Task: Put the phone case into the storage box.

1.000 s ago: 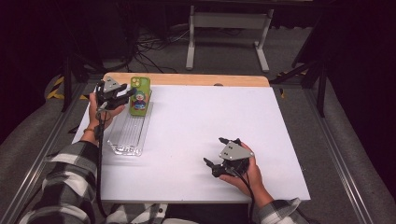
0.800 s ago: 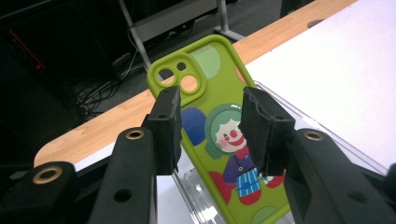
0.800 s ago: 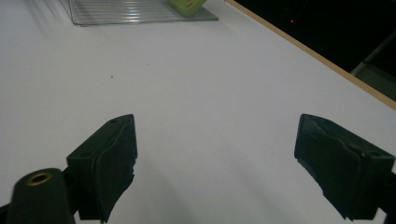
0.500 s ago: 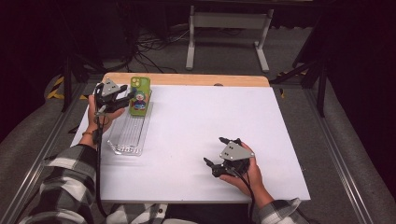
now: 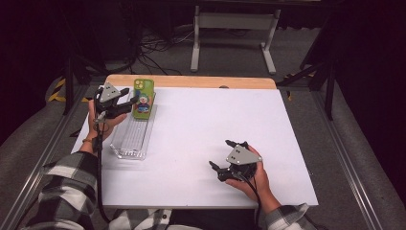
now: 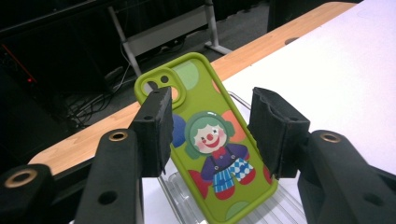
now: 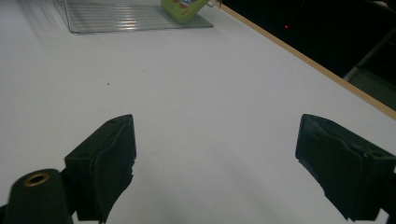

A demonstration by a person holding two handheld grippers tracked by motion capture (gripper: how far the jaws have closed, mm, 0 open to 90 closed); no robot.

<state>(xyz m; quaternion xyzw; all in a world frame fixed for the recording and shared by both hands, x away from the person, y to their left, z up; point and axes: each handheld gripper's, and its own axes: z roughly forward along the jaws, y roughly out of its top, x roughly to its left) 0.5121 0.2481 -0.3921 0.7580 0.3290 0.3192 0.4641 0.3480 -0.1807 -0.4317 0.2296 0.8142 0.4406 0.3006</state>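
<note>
- The left gripper (image 5: 128,104) is held at the far left corner of the table, its jaws parted on either side of a green phone case (image 6: 212,140); a gap is seen between each pad and the case edge in the left gripper view, so nothing is gripped.
- The jaws have just been opening, with the case between them but no longer pinched.
- The case, printed with a cartoon clown, is seen propped at a tilt, camera cutout uppermost, its lower end resting in a clear ribbed plastic tray (image 5: 131,139).
- The tray lies along the left side of the white table (image 5: 206,124), just short of the wooden strip (image 5: 191,81) at the far edge.
- The step in hand is judged to be the release: the case has been set against the tray and is being let go.
- A clean backward withdrawal is called for next, with the jaws kept wide enough that neither pad catches the case and tips it.
- The right gripper (image 5: 229,155) is rested near the front right of the table, jaws spread wide over bare tabletop, with nothing between them.
</note>
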